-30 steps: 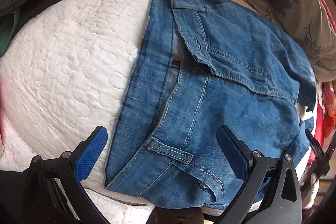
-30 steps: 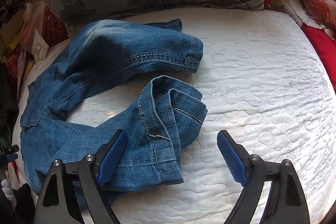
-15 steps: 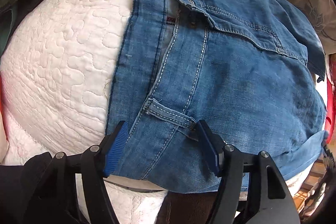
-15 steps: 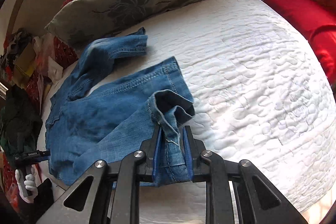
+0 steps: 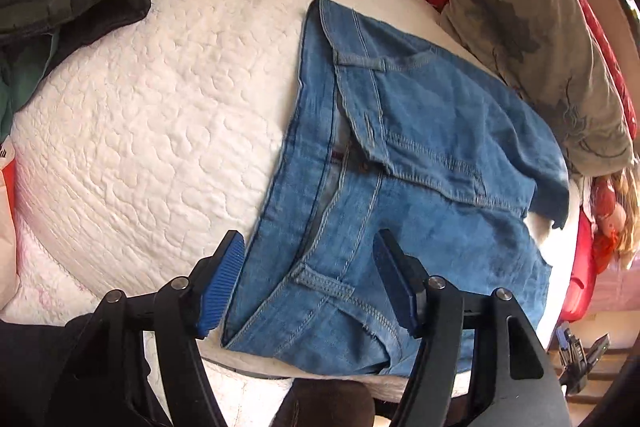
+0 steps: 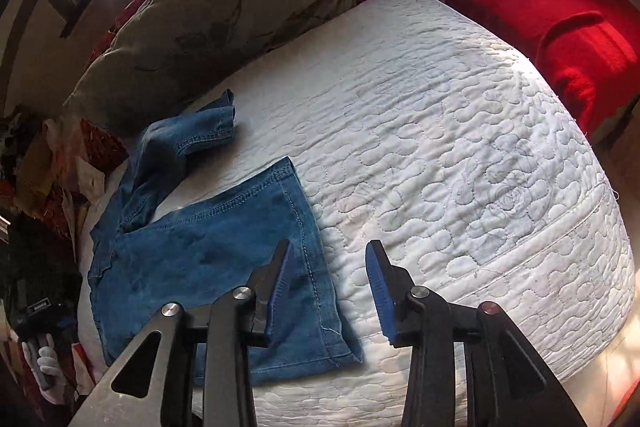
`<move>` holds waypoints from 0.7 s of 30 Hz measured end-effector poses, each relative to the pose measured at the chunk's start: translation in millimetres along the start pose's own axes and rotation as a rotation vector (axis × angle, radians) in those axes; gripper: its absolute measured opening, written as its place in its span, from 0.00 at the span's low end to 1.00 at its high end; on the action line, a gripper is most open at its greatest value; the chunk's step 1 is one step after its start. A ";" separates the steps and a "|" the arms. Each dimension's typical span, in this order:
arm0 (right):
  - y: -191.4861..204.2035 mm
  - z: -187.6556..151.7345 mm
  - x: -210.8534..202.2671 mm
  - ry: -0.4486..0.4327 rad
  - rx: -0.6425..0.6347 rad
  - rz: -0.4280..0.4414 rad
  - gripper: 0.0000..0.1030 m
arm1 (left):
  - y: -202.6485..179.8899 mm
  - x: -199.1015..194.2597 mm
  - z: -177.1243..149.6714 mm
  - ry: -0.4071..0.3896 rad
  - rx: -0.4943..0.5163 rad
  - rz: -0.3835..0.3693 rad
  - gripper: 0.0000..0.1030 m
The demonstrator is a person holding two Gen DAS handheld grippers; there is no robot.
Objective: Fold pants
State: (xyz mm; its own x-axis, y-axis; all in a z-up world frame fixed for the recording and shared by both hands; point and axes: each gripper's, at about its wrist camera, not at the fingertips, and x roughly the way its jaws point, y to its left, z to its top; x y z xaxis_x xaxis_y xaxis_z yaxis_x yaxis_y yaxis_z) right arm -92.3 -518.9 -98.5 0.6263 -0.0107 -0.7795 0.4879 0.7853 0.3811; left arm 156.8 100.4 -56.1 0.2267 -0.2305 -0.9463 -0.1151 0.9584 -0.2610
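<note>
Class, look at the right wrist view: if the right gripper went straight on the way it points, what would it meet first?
Most likely the hem edge of the jeans leg, or the white quilt just beside it. The right gripper is opening, nothing between its jaws; depth is uncertain.

The crumpled lower leg of the blue denim pants now lies flat on the white quilted bed cover — a second ago it was bunched, then pinched. The right gripper has let go, its jaws opening above the hem. The left gripper narrowed and lifted off the waistband — nothing held.
</note>
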 end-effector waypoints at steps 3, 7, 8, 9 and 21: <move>30.8 24.9 28.6 0.031 -0.008 0.043 0.43 | 4.3 10.8 40.8 0.027 -0.048 -0.004 0.65; 77.7 73.3 79.8 0.060 -0.033 0.075 0.43 | -15.4 67.8 85.0 0.084 -0.095 -0.002 0.65; 87.8 87.6 94.2 0.065 -0.037 0.089 0.44 | -18.9 74.6 93.5 0.094 -0.101 0.010 0.65; 98.6 102.7 108.5 0.065 -0.043 0.095 0.44 | -21.4 82.4 102.3 0.102 -0.103 0.024 0.65; 200.6 159.7 250.8 0.140 -0.410 -0.050 0.07 | -31.1 129.0 149.2 0.092 -0.069 0.100 0.65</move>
State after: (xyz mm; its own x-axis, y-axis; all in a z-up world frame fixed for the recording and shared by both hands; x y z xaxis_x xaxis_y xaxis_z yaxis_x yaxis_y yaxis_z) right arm 259.8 -462.9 -138.2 0.5061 0.0071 -0.8624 0.2156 0.9672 0.1345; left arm 333.9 66.0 -141.6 0.1216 -0.1515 -0.9809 -0.1992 0.9644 -0.1737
